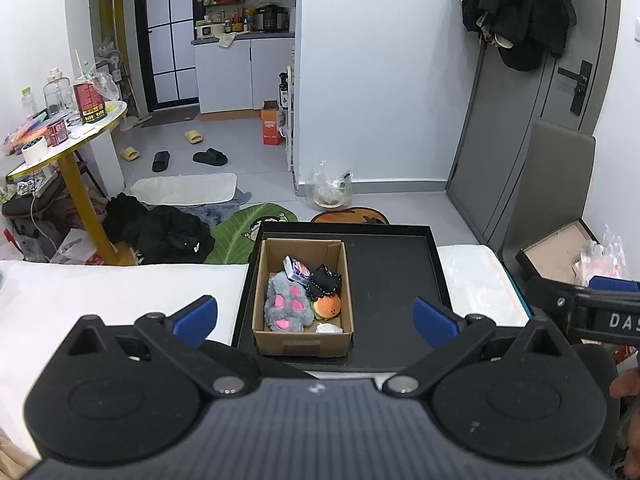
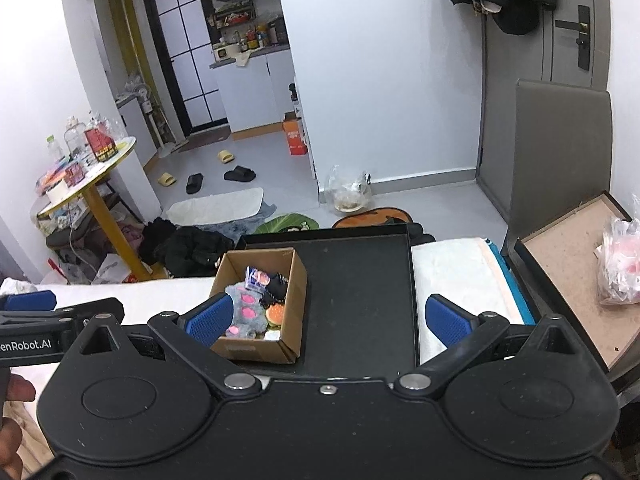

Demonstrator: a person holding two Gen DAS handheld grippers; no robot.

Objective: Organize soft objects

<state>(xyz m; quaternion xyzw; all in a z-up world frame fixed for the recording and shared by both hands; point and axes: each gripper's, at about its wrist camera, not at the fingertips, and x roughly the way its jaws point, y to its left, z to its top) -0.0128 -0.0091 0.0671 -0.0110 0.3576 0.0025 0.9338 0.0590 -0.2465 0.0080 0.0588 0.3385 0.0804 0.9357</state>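
A small cardboard box [image 1: 304, 343] [image 2: 297, 276] stands in the left half of a black tray [image 1: 394, 280] [image 2: 360, 288] on a white bed. Inside lie a grey plush paw with pink pads [image 1: 288, 306] [image 2: 246, 308], a black plush cat [image 1: 325, 281] [image 2: 276, 286], an orange burger toy [image 1: 328, 306] [image 2: 275, 314], a small blue-and-white pack [image 1: 297, 271] [image 2: 256, 278] and a white piece [image 1: 329, 329] [image 2: 273, 335]. My left gripper [image 1: 315, 318] is open, held back over the tray's near edge. My right gripper [image 2: 329, 318] is open too, its left finger [image 2: 210, 320] in front of the box.
The tray's right half is bare. A brown open box [image 2: 576, 264] with a plastic bag [image 2: 620, 268] sits right of the bed. Beyond the bed are dark clothes [image 1: 164, 234], mats and slippers on the floor, and a round yellow-legged table [image 1: 68, 140] at left.
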